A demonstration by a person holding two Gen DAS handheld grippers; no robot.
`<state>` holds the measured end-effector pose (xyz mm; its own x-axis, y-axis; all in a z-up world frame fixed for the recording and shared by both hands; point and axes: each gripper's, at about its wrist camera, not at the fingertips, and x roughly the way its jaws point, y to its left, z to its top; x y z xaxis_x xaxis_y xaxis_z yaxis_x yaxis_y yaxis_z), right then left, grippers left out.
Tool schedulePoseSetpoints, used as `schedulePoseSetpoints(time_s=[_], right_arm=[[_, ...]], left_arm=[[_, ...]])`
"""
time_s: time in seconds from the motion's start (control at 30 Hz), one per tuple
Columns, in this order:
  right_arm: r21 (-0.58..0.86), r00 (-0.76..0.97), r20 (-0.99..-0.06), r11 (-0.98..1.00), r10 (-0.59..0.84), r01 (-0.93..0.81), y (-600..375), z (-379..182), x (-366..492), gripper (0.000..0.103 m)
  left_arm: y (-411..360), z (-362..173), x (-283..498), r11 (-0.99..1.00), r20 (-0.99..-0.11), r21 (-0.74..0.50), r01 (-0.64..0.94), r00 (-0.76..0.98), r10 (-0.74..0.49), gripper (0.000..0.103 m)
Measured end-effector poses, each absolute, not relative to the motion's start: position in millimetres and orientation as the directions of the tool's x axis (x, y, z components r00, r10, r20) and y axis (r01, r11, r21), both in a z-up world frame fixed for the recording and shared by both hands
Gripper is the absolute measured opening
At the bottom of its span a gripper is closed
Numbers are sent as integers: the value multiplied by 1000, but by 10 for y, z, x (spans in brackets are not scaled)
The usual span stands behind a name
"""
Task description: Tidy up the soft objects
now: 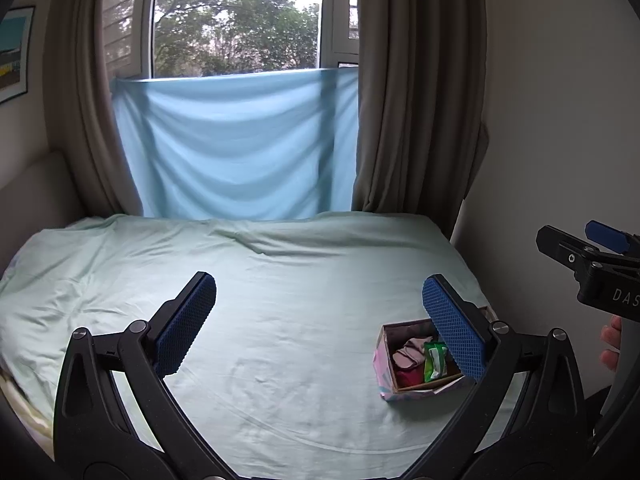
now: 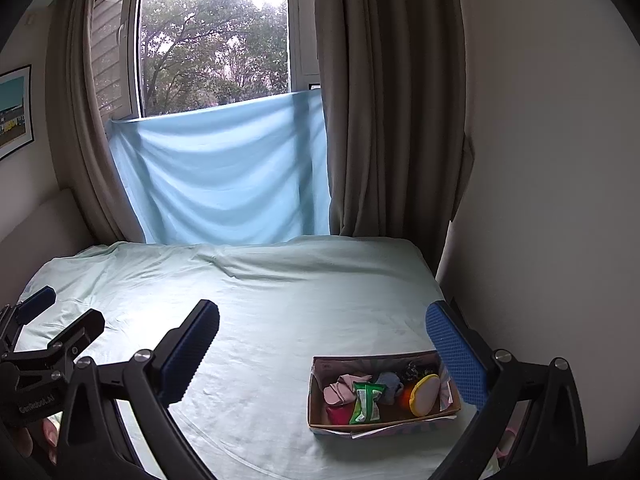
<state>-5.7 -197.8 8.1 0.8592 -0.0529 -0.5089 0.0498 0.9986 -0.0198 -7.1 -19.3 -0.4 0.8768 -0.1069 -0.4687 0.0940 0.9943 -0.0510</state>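
"DAS" on the right gripper (image 1: 576, 240) body, "GenRobot.AI" on the left gripper (image 2: 60, 314) body

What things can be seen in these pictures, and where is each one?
box: 1, cardboard, on bed, near right
green packet: 1, in box
pink cloth: 1, in box, left
grey-blue cloth: 1, in box, middle
yellow round thing: 1, in box, right
bed sheet: 1, pale green
blue cloth: 1, hung over window
curtains: 2, brown
picture: 1, left wall
left hand-held gripper: open, empty
right hand-held gripper: open, empty
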Motion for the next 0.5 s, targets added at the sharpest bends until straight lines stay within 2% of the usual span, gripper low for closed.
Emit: schedulePoseSetpoints(time_s=[0.27,0.5], right_arm=[[-22,859,-509,998,-55,51,-1974,72,-36,103],[-19,857,-512,998,-54,52,-1961,52,-13,103]], left_arm=[[-208,2,-92,996,-459,-35,82,884,-89,103],[-236,34,-127,999,-407,34,16,913,-1,103]])
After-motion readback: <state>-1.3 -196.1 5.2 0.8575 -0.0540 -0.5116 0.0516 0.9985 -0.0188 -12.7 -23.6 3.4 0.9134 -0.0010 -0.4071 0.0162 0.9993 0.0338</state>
